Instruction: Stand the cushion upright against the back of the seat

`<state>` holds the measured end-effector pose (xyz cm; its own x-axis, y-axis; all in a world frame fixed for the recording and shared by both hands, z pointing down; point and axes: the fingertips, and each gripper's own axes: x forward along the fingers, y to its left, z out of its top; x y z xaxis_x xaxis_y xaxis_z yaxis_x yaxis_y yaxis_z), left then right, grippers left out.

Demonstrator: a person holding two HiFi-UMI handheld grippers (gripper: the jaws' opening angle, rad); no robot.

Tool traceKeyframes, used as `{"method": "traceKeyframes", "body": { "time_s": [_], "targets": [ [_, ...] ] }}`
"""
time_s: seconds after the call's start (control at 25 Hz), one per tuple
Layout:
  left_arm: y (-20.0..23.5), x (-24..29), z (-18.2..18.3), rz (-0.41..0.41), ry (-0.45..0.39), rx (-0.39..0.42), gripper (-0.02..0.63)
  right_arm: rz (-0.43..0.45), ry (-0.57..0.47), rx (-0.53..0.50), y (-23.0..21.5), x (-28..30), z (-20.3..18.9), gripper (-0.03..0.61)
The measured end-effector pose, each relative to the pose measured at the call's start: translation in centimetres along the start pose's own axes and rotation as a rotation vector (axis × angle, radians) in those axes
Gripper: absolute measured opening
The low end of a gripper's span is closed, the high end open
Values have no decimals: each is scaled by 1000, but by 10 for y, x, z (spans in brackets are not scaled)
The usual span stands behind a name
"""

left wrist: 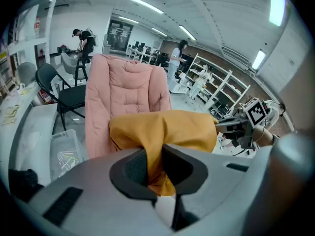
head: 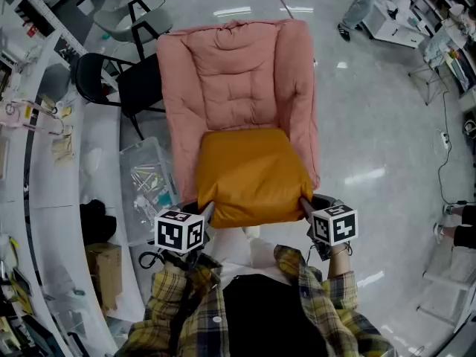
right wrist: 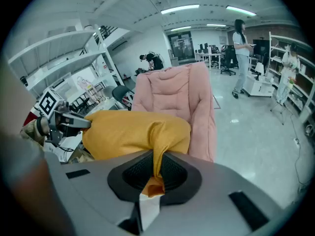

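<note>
cushion (head: 253, 173): likely soft, light, floppy | left claw (head: 207, 211), right claw (head: 306, 204): clamped on near corners, lower centre | hold: corner fabric

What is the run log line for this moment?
cushion: held before pink chair back, not yet upright | left tongs: shut on near left corner | right tongs: shut on near right corner
</note>
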<state>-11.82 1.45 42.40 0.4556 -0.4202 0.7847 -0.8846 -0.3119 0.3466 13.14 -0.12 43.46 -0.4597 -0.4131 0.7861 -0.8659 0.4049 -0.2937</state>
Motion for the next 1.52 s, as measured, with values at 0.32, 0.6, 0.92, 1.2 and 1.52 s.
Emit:
{"method": "traceKeyframes", "body": {
  "time_s": [0.32,0.6,0.92,1.2,1.52],
  "targets": [
    [8,2,32,-10,-58,-51,55,-1,-16,-31,-6,5,42,40],
    [33,16,76,-24,-80,-59,64,-4,-46,-29,-16,25,95,40],
    [68,44,143,-54,-65,-77,74,-13,-52,-14,-38,63,165,41],
    [95,71,202,-64,7,3,101,-36,-6,-7,-62,99,225,43],
    [127,92,251,-83,-15,-29,130,-46,-75,23,-80,128,279,57]
  ]
}}
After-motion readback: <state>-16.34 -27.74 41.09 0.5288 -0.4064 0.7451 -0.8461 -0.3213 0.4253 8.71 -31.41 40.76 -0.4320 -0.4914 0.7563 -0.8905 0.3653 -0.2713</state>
